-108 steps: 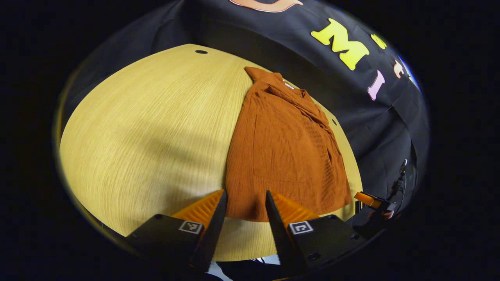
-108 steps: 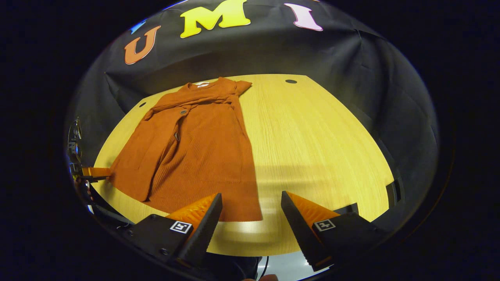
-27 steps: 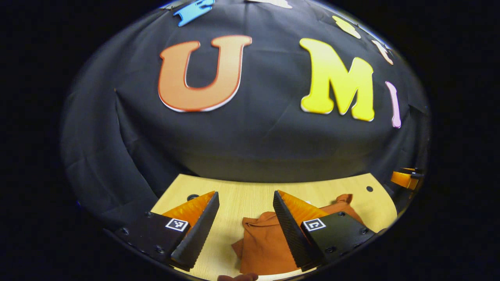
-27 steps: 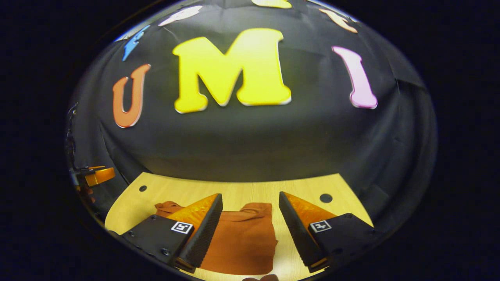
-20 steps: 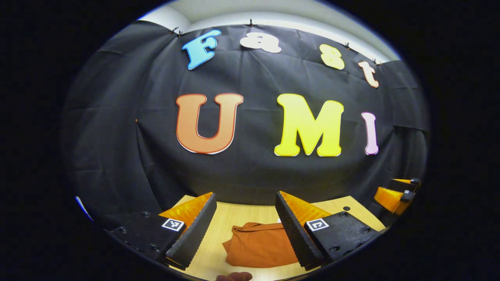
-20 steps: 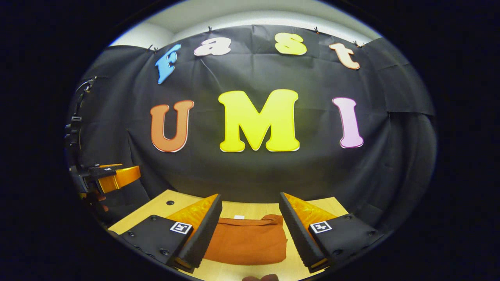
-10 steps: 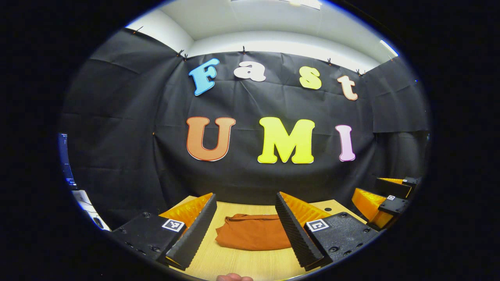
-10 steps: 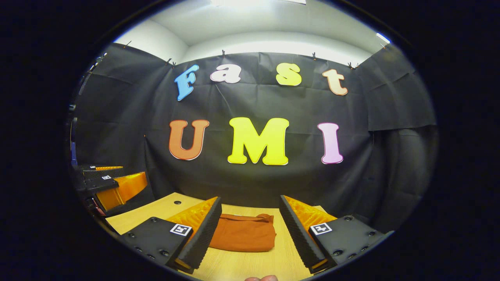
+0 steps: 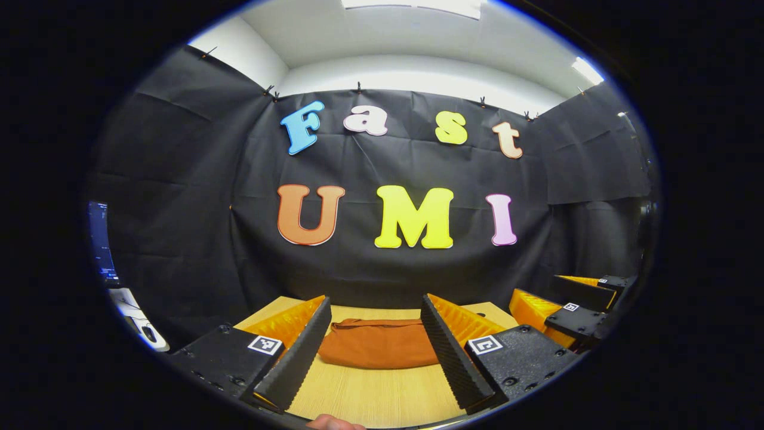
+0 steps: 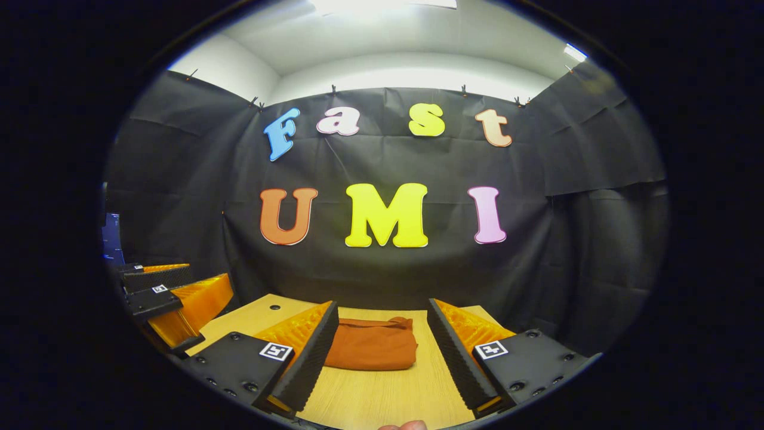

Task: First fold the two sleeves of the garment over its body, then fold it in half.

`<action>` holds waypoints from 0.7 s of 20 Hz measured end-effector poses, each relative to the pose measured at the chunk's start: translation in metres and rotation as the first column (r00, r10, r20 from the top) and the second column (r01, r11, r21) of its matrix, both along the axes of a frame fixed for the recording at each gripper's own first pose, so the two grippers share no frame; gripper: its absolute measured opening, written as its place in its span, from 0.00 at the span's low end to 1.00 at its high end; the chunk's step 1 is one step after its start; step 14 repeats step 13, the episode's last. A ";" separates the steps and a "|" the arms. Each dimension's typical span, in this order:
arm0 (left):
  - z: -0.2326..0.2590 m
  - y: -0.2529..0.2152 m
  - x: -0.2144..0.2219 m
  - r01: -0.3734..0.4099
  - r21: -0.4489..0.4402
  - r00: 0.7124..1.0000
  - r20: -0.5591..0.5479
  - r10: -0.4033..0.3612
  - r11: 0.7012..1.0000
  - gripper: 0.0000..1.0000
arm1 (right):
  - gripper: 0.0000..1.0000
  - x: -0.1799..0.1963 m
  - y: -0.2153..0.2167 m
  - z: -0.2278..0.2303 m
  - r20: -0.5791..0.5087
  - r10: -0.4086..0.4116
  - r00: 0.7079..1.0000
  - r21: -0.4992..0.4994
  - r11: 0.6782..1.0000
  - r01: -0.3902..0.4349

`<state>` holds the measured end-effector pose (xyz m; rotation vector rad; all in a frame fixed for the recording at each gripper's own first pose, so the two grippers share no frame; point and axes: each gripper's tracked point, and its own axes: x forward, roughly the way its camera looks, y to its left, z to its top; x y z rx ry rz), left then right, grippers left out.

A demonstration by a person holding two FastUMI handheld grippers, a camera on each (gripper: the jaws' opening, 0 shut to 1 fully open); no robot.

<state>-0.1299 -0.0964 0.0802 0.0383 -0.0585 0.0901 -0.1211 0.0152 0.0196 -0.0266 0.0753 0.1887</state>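
Note:
The rust-orange garment (image 9: 377, 350) lies folded into a compact bundle on the wooden table (image 9: 364, 394), toward its far side. In the left gripper view my left gripper (image 9: 375, 352) is open, held well back from the bundle, nothing between its fingers. My right gripper (image 10: 379, 357) is open too, with the folded garment (image 10: 372, 351) seen beyond the gap between its fingers, apart from them. The right gripper (image 9: 558, 310) also appears at the right edge of the left gripper view, and the left gripper (image 10: 173, 298) at the left edge of the right gripper view.
The table (image 10: 382, 400) has small round holes near its far corners (image 10: 274, 307). Black cloth walls close the booth behind and at both sides. A screen (image 9: 100, 245) and white items (image 9: 134, 307) sit at the far left.
Both grippers have drawn back and tilted up to level, so the folded garment looks smaller and farther. Each gripper stays open and the bundle lies still.

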 end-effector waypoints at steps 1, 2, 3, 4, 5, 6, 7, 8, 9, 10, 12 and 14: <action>0.002 0.002 0.000 -0.002 0.007 1.000 0.004 0.002 1.000 0.97 | 0.93 0.000 0.000 0.000 0.007 -0.009 1.000 -0.003 1.000 0.009; 0.003 0.005 0.000 -0.004 0.011 1.000 0.006 0.004 1.000 0.97 | 0.92 -0.002 -0.001 -0.001 0.009 -0.020 1.000 -0.004 1.000 0.020; 0.002 0.008 0.001 -0.007 0.007 1.000 -0.001 0.007 1.000 0.97 | 0.95 -0.005 0.002 -0.003 0.001 -0.019 1.000 0.003 1.000 0.019; 0.001 0.011 0.001 -0.012 0.001 1.000 -0.001 0.012 1.000 0.97 | 0.94 -0.006 0.006 -0.003 0.000 -0.019 1.000 0.009 1.000 0.019; 0.002 0.015 0.001 -0.017 -0.002 1.000 0.001 0.017 1.000 0.97 | 0.95 -0.006 0.007 -0.001 0.006 -0.022 1.000 0.007 1.000 0.022; 0.002 0.018 0.000 -0.021 -0.001 1.000 -0.001 0.021 1.000 0.97 | 0.93 -0.004 0.006 0.002 0.014 -0.026 1.000 0.002 1.000 0.026; 0.000 0.020 0.002 -0.021 0.003 1.000 -0.007 0.021 1.000 0.97 | 0.93 -0.005 0.009 0.003 0.021 -0.026 0.999 0.003 1.000 0.026; -0.001 0.022 0.002 -0.020 0.007 1.000 -0.014 0.020 1.000 0.97 | 0.93 -0.005 0.012 0.002 0.019 -0.025 1.000 0.007 1.000 0.025; -0.003 0.024 0.003 -0.019 0.005 1.000 -0.020 0.019 1.000 0.97 | 0.95 -0.004 0.014 0.000 0.013 -0.027 1.000 0.011 1.000 0.027; -0.003 0.027 0.003 -0.021 0.002 1.000 -0.020 0.021 1.000 0.88 | 0.95 -0.003 0.014 -0.001 0.009 -0.030 1.000 0.016 0.999 0.030; 0.000 0.031 0.005 -0.023 -0.005 1.000 -0.019 0.023 1.000 1.00 | 0.95 0.000 0.019 -0.005 -0.002 -0.028 1.000 0.031 0.999 0.028; -0.001 0.033 0.005 -0.028 -0.002 0.999 -0.019 0.028 1.000 0.88 | 0.95 0.000 0.020 -0.008 -0.009 -0.027 1.000 0.032 0.999 0.027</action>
